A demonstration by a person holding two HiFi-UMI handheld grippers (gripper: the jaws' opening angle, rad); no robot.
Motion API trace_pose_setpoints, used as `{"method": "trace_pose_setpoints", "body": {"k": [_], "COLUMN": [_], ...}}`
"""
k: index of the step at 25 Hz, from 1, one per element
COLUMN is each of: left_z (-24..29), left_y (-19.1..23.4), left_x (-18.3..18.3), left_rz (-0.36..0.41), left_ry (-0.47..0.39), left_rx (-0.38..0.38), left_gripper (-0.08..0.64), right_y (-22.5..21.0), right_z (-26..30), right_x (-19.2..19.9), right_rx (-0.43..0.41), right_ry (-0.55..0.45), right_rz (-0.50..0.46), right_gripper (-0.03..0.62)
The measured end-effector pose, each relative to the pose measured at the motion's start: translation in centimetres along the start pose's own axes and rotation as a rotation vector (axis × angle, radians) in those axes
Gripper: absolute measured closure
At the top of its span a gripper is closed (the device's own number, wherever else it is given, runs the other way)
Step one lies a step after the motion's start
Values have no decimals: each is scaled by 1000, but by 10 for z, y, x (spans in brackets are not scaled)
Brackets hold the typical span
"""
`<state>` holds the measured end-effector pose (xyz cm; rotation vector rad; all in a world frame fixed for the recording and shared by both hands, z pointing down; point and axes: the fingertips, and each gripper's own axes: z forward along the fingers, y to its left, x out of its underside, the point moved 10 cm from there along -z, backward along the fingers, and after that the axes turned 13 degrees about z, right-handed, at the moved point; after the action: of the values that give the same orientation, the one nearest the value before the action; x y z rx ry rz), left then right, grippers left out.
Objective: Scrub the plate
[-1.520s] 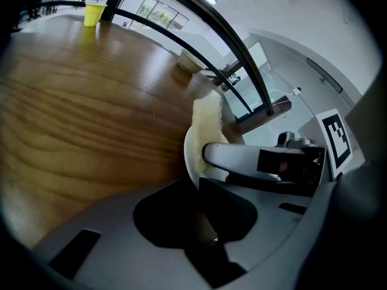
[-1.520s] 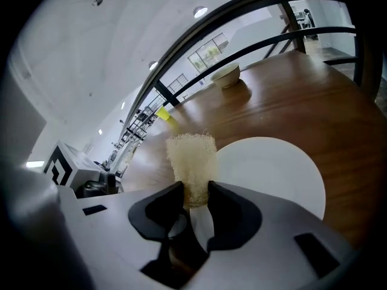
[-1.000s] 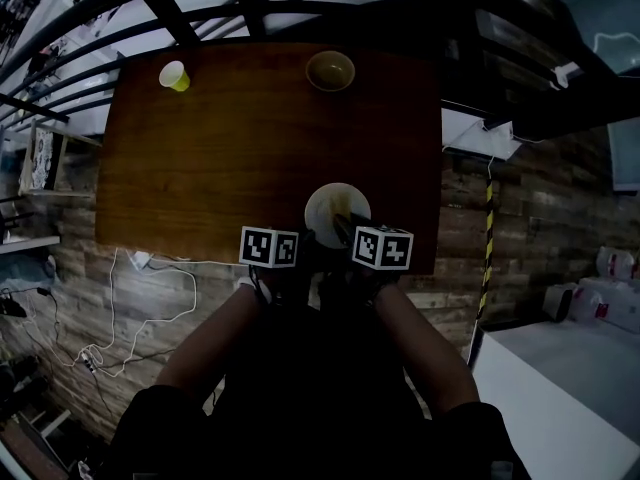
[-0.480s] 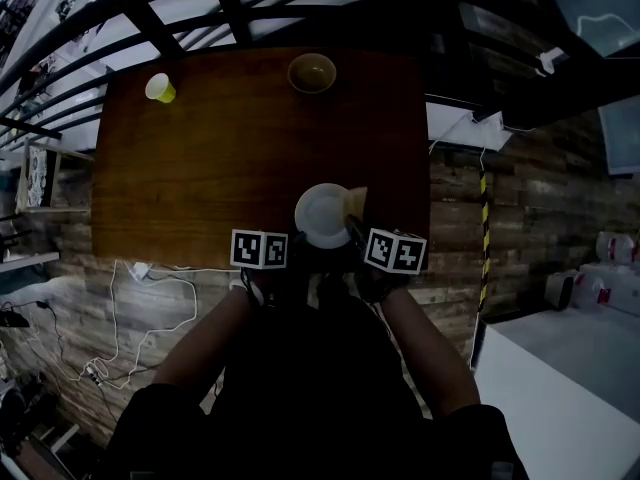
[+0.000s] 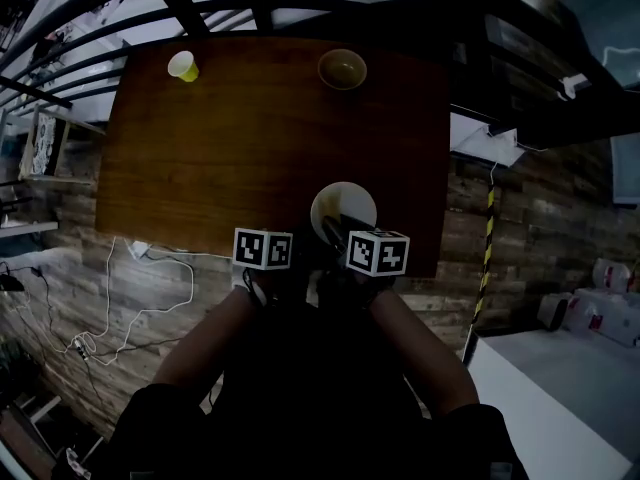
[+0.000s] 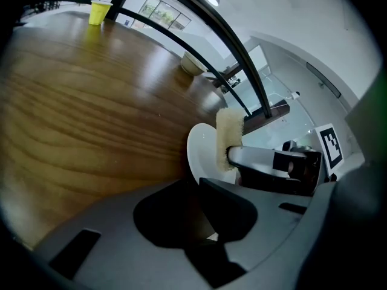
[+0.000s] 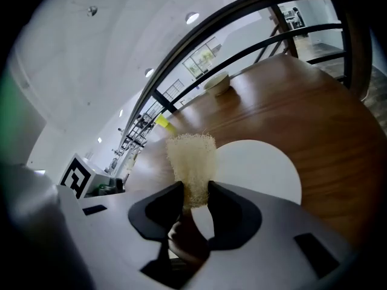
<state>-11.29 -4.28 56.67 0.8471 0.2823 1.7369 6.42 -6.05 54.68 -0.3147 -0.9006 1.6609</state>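
Both sets of fingers are closed: your left gripper (image 6: 199, 183) pinches the plate (image 6: 199, 153) rim, your right gripper (image 7: 195, 192) clamps the sponge (image 7: 191, 161); press flat, scrub circles.

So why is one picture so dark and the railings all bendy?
Head view: dim, the arms almost black, the table looks bowed by the wide lens. Left gripper view: brighter, the railing curves, the left tool looks blurry close up. Right gripper view: bright, sponge sharp, corners black.
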Motion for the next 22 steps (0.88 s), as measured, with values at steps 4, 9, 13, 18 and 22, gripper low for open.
{"method": "trace_pose_setpoints", "body": {"k": [4, 9, 13, 18, 22], "left_z": [-12, -21, -18, -7, 4], "left_y": [10, 19, 22, 16, 11], "left_x": [5, 7, 7, -2, -11], "left_rz": [-35, -67, -61, -11, 32], "left_ry": [-48, -88, -76, -40, 2], "left_rx": [3, 4, 6, -1, -13], "left_gripper": [488, 488, 488, 488, 488], "right_y": [18, 20, 12, -9, -33], "right_z": [20, 32, 29, 10, -9], "right_x": [10, 20, 24, 26, 20], "right_rx": [-29, -21, -4, 31, 56], "right_ry": [58, 97, 98, 69, 16], "right_rz": [-39, -33, -20, 23, 85], "right_gripper": [456, 456, 456, 456, 456]}}
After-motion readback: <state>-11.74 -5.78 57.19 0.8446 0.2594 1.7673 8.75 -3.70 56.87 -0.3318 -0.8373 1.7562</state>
